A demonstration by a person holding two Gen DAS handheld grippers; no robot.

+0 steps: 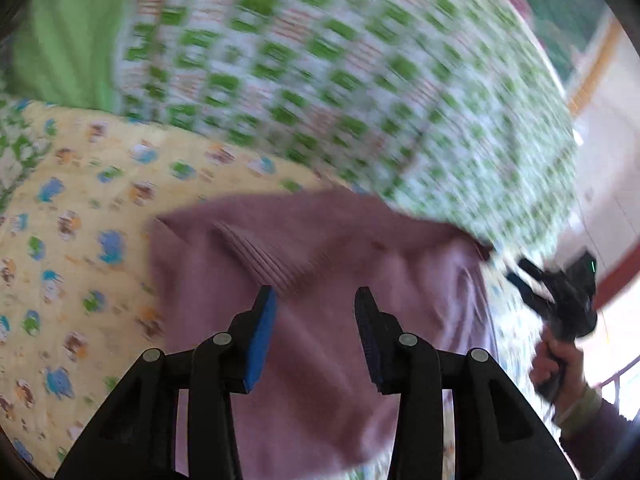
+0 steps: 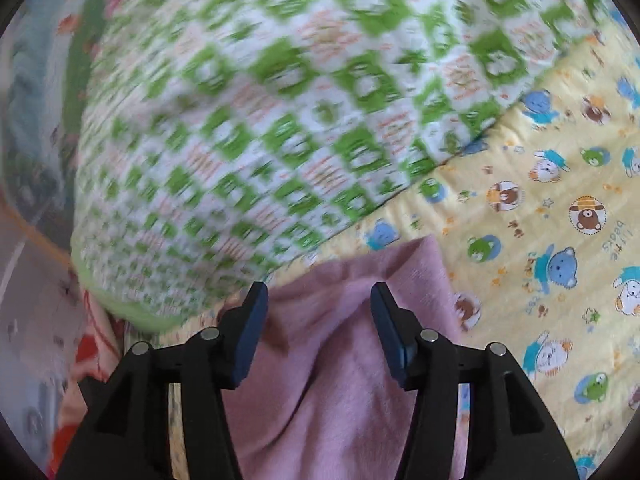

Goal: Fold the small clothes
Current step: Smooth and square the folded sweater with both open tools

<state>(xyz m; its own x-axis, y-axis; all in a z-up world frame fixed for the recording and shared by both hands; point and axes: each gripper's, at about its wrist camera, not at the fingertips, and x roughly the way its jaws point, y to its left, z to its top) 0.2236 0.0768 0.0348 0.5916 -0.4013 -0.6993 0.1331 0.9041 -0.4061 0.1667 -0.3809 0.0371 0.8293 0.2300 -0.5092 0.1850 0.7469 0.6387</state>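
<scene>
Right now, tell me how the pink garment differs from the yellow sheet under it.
The pink garment is plain, with a ribbed band; the yellow sheet is printed with cartoon bears and frogs. The garment is creased and partly folded; the sheet lies spread out, and it is far larger. Both are soft fabric.
</scene>
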